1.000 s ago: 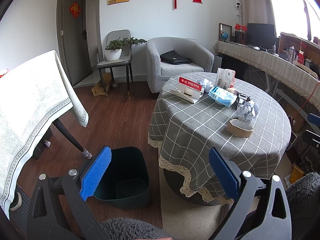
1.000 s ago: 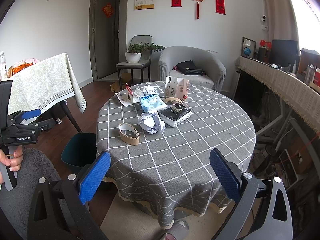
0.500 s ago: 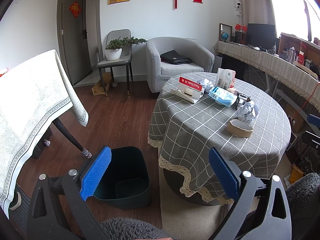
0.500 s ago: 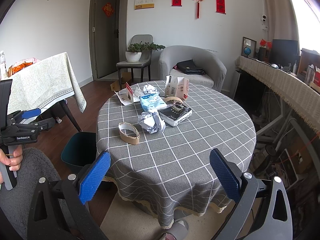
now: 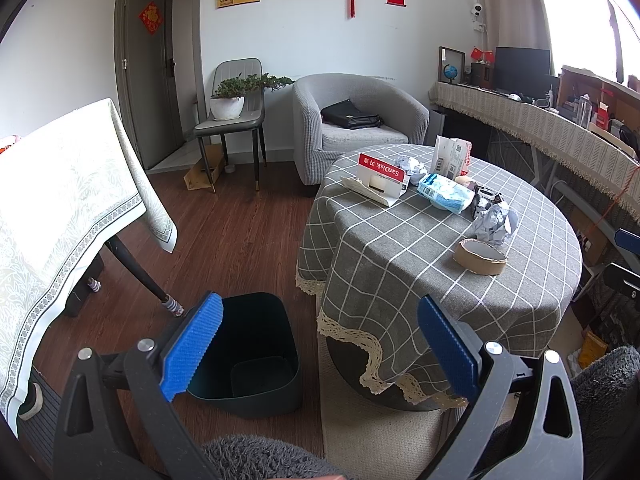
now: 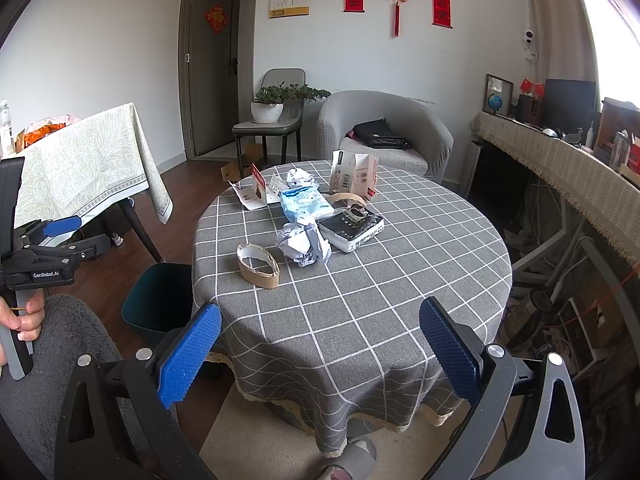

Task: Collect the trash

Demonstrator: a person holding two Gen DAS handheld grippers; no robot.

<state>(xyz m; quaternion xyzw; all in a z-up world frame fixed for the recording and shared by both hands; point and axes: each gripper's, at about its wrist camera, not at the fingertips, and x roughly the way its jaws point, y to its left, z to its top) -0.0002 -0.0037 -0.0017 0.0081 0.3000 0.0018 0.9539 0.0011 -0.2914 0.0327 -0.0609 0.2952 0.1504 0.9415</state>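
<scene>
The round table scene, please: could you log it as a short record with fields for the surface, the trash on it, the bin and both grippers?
surface: round table under a grey checked cloth
trash on table: cardboard ring, crumpled paper, black packet, blue packet, white carton, red-and-white card
bin: dark green bin on the floor beside the table, nothing visible inside
left gripper: open, holding nothing
right gripper: open, holding nothing
</scene>
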